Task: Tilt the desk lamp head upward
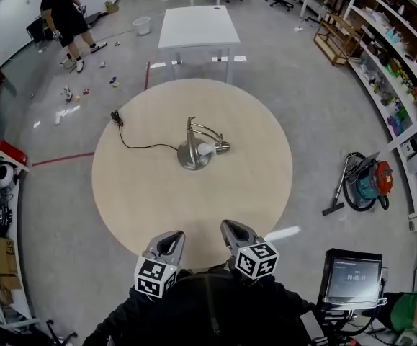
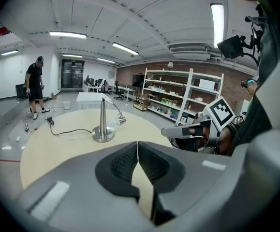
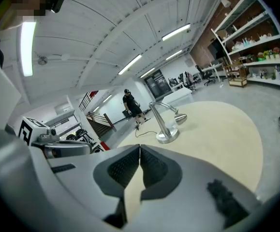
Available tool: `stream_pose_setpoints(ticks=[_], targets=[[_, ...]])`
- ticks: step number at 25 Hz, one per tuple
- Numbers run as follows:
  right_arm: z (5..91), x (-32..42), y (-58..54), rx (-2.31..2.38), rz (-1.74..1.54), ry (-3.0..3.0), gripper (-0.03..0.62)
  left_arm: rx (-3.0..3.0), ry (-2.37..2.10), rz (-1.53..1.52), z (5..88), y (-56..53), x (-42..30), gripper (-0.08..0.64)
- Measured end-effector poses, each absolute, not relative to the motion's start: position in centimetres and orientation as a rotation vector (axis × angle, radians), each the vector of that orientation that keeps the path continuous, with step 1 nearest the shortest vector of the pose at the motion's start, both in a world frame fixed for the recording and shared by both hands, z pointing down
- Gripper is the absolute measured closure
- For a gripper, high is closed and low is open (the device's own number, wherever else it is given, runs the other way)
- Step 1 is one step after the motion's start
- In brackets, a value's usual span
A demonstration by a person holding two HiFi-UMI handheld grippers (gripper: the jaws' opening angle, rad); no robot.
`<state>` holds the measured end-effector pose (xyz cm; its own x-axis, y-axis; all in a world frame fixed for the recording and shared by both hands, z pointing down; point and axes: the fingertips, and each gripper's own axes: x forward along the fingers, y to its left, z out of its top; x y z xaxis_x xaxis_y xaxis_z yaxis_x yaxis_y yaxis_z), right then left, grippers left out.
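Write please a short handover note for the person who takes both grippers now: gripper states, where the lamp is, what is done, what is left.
Left gripper: shut, empty, at the near edge of the round table.
Right gripper: shut, empty, beside the left one.
Desk lamp: upright near the table's middle, cord running left. Neither gripper touches it.
Lamp head: low, close to the base.
Done: nothing yet.
Left: reach the head and tilt it upward.

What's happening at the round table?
A person holds the left tongs and right tongs over the near edge of the table, both shut and empty. The lamp stands mid-table, untouched, its head drooping low. The tilt hasn't started.
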<state>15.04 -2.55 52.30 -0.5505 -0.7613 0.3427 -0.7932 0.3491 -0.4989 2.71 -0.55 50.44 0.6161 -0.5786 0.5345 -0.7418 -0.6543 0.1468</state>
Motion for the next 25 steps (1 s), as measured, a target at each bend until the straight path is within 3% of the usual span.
stream_pose_setpoints(ticks=[11, 25], targets=[[53.1, 15.1, -6.3, 1.54, 1.059, -2.522, 0.586, 2.49, -1.042, 0.698, 50.7, -3.3, 2.3, 0.545], [51.5, 16.8, -10.7, 1.908, 0.958, -2.248, 0.586, 2.524, -0.905, 0.439, 51.9, -13.1, -1.1, 0.522]])
